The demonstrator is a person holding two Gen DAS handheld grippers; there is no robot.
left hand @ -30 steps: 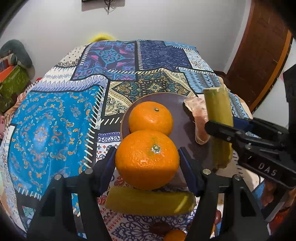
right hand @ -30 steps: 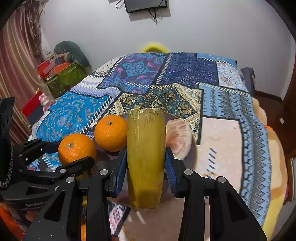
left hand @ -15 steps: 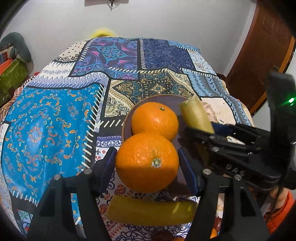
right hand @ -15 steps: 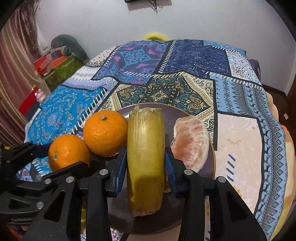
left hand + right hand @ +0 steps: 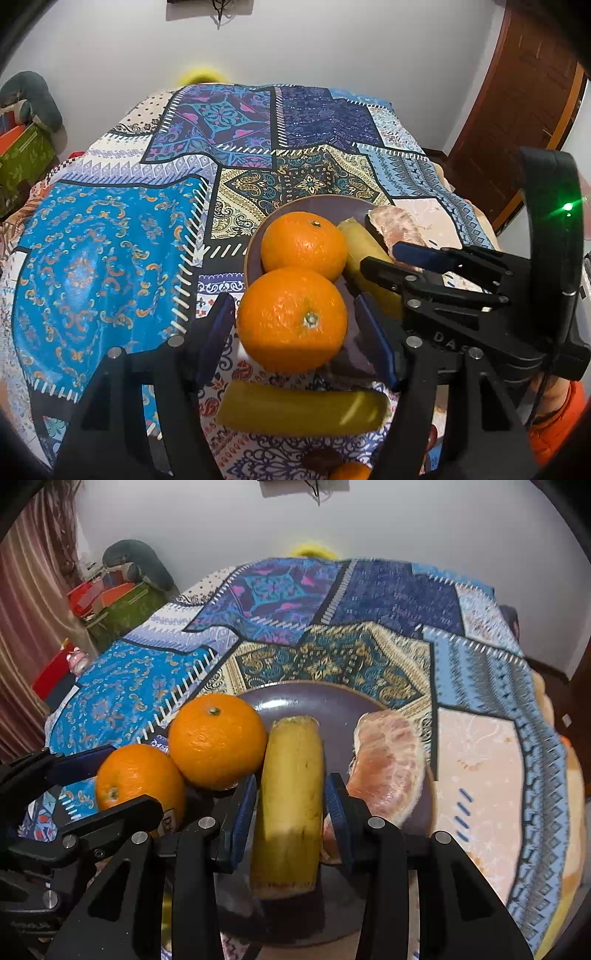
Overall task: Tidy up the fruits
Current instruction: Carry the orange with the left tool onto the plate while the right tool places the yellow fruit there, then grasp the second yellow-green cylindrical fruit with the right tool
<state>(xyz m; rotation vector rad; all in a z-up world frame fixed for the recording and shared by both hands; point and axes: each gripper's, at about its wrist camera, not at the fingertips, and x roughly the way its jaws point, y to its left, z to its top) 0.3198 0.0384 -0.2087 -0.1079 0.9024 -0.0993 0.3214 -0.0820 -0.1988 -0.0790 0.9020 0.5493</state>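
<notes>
Orange (image 5: 291,319), glossy and pitted, sitting at the purple plate's (image 5: 325,698) 8 o'clock edge between released left gripper (image 5: 295,332) fingers. Yellow stalk piece (image 5: 290,801) lying on plate, flanked by parted right gripper (image 5: 291,812) fingers.

Between the jaws of the left gripper (image 5: 293,325) sits an orange (image 5: 291,319), at the near rim of a plate (image 5: 317,206). Just ahead of those jaws a second orange (image 5: 303,245) rests on the plate, touching the first. Below the jaws, nearer the camera, a banana (image 5: 301,413) lies crosswise on the tablecloth (image 5: 110,236). To the right of the jaws is the right gripper (image 5: 290,812), with a banana piece (image 5: 291,797) lying lengthwise between its jaws on the plate. Right of those jaws lies a peeled citrus segment (image 5: 388,764); left of them, both oranges.
</notes>
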